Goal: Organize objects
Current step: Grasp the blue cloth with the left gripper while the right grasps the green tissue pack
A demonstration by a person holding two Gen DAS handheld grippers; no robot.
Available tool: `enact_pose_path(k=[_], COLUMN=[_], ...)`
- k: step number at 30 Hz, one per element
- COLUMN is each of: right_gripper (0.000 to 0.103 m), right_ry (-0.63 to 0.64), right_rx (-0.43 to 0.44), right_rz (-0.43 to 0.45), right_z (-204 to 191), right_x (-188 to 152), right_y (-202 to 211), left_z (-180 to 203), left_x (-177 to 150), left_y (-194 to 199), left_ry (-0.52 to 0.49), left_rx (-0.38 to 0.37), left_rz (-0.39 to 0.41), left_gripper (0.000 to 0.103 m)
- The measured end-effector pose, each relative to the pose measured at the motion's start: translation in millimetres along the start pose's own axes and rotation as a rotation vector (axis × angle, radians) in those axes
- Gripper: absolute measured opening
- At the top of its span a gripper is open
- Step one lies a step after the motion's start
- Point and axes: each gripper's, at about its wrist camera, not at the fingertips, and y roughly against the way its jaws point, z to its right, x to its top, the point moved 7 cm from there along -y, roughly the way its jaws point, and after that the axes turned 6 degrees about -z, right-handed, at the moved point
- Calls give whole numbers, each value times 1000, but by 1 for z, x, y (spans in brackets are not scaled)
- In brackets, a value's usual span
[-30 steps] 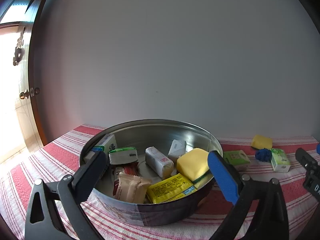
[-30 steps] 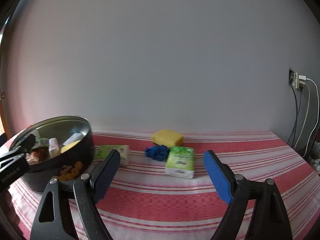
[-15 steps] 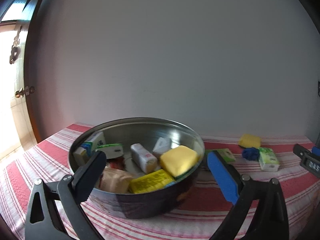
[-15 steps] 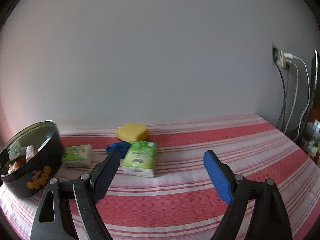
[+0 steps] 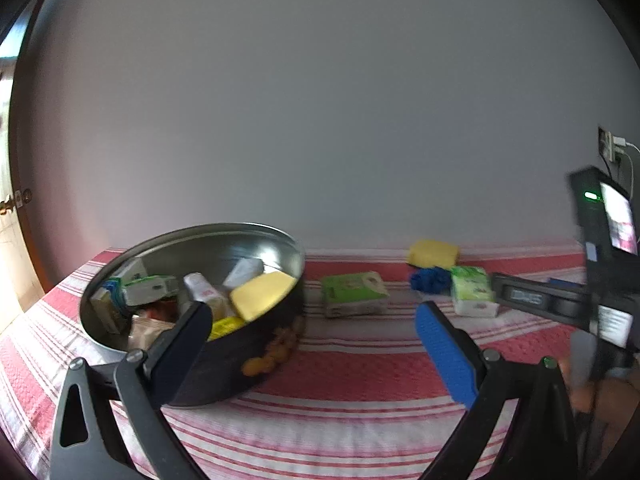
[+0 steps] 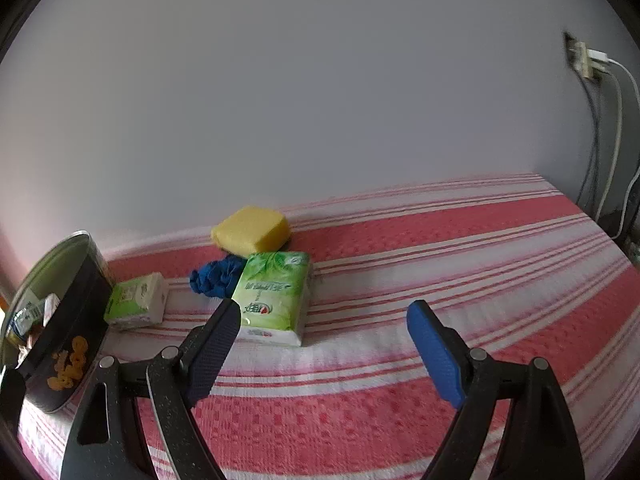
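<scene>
A round dark tin (image 5: 224,364) (image 6: 76,312) holds several packets and a yellow sponge. Outside it lie a small green tissue pack (image 5: 354,294) (image 6: 138,300), a blue crumpled item (image 5: 430,280) (image 6: 216,278), a larger green tissue pack (image 5: 472,290) (image 6: 274,292) and a yellow sponge (image 5: 434,252) (image 6: 252,228). My left gripper (image 5: 312,344) is open and empty, just in front of the tin. My right gripper (image 6: 324,344) is open and empty, close in front of the larger green pack; its body shows in the left wrist view (image 5: 600,280).
A red and white striped cloth (image 6: 440,264) covers the table, which meets a plain wall. A wall socket with cables (image 6: 588,64) is at the far right. A door edge (image 5: 16,200) is at the far left.
Both grippers have swung right. The tin slid left in both views. The right gripper has come closer to the larger green pack and now shows large in the left wrist view.
</scene>
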Motion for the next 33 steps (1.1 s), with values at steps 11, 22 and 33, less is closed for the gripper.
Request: enact_pose_path(k=[11,22,33], right_gripper=[87,55,55], right_ry=[31,117,-56], right_rx=[41,7,29], right_rz=[-159,-225,-98], right_z=[-23,-27,29], right_x=[8,0,24], right_y=[-53,-67,-18], left_z=[25,21,78], left_x=[-4,-19,11], left_y=[-6,-39,-85], left_ry=[-42,22,-57], left_rx=[-48,-69,-196], left_rz=[-51,-238,-268], left_gripper=[103,103,102])
